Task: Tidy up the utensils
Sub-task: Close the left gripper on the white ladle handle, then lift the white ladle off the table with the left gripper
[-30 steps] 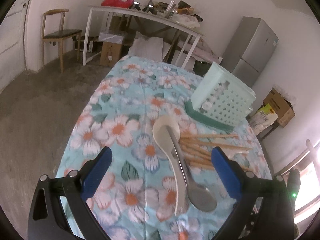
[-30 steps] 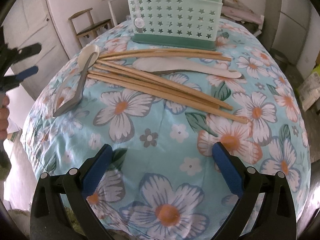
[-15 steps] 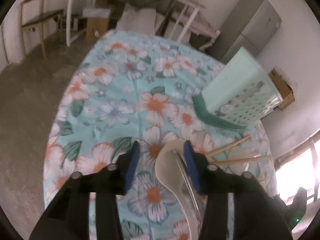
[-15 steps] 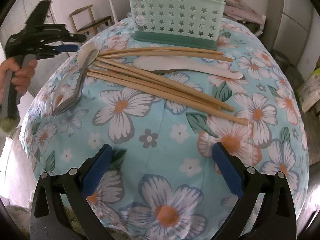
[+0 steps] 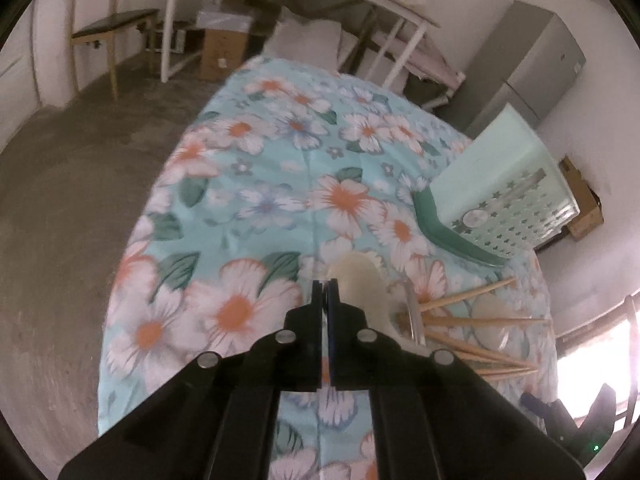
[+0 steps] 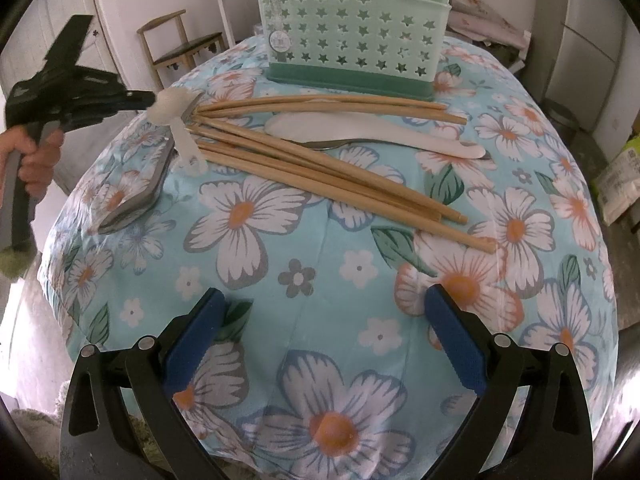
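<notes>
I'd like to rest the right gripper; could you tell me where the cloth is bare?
Bare: tablecloth between the right gripper and chopsticks. Crowded: chopsticks, white spoons, up to the caddy.

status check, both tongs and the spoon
Left tongs shut on white spoon, bowl end raised. Right tongs open, empty, near table edge. Chopsticks fanned between spoon and caddy.

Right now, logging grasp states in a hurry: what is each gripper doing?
Left gripper: shut; seems to pinch the white spoon's bowl edge, not certain.
Right gripper: open, holding nothing.
</notes>
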